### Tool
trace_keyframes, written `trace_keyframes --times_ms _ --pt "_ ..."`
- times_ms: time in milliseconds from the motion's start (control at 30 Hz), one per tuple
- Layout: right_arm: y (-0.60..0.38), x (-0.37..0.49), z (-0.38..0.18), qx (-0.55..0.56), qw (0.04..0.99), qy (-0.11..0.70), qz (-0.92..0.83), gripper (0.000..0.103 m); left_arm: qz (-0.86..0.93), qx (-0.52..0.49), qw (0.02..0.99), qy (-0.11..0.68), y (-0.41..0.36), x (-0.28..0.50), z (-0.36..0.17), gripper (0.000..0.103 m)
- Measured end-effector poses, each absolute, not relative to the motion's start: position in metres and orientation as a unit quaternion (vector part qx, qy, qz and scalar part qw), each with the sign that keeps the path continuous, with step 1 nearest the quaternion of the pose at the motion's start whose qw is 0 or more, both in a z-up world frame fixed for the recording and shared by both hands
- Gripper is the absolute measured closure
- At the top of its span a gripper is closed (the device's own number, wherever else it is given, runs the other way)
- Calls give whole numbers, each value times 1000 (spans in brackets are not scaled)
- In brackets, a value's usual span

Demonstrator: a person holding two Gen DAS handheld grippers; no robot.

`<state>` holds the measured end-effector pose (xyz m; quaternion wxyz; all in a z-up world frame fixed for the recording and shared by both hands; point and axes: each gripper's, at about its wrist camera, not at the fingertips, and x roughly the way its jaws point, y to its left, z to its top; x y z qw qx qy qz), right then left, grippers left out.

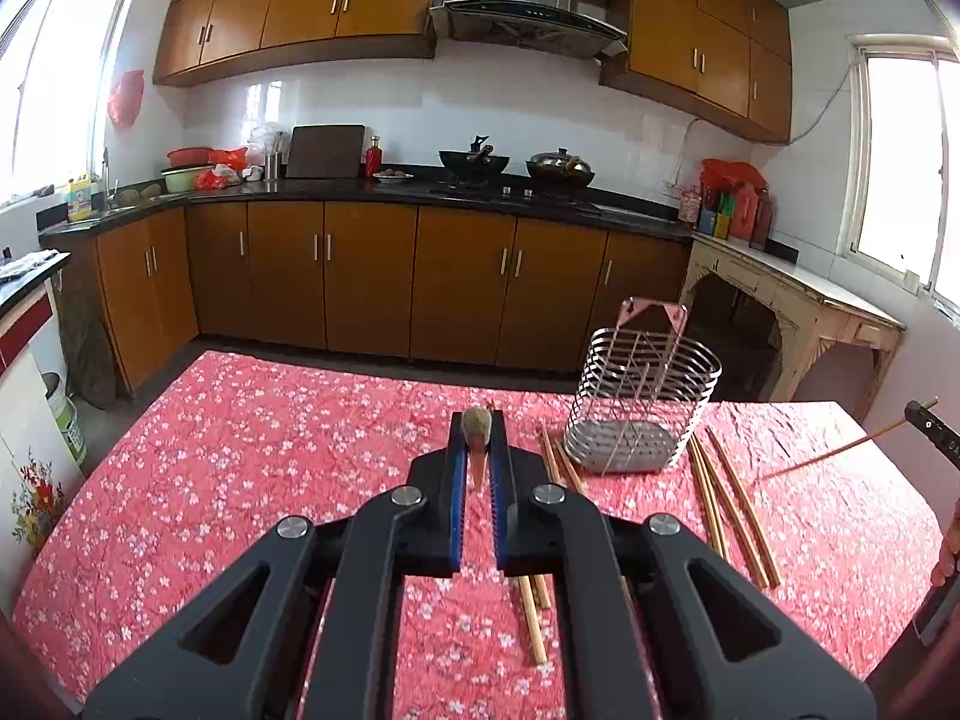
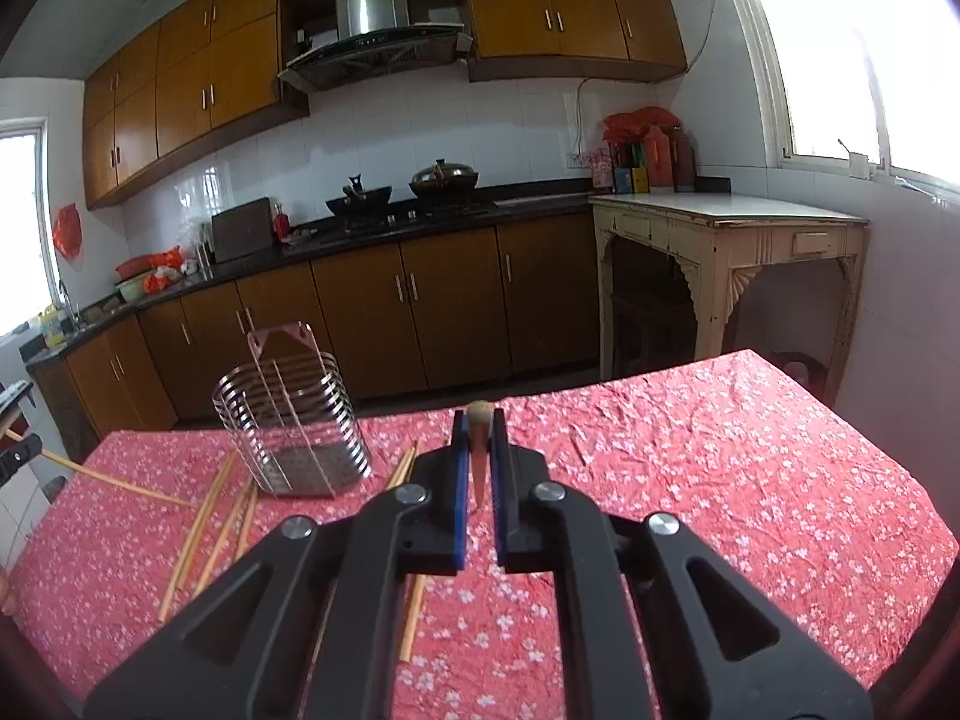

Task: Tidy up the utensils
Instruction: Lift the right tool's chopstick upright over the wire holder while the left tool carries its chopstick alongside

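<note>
My left gripper is shut on a wooden chopstick that points away from the camera, held above the red flowered tablecloth. My right gripper is likewise shut on a chopstick. A metal wire utensil holder stands upright on the table, right of the left gripper and left of the right one. Several loose chopsticks lie flat around its base. The right gripper shows at the left view's right edge, its chopstick slanting down.
Behind the table runs a kitchen counter with woks, a cutting board and bottles over brown cabinets. A cream side table stands at the right under a window. The table's far edge drops to the floor.
</note>
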<state>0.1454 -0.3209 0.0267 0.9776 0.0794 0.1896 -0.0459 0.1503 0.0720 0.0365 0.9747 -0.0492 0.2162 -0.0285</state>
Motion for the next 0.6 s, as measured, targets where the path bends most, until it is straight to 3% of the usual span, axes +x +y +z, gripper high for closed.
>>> trace_keyframes --times_ms 600 --pt "-316 174 86 80 986 145 -31 95 -9 -26 982 189 68 180 82 96"
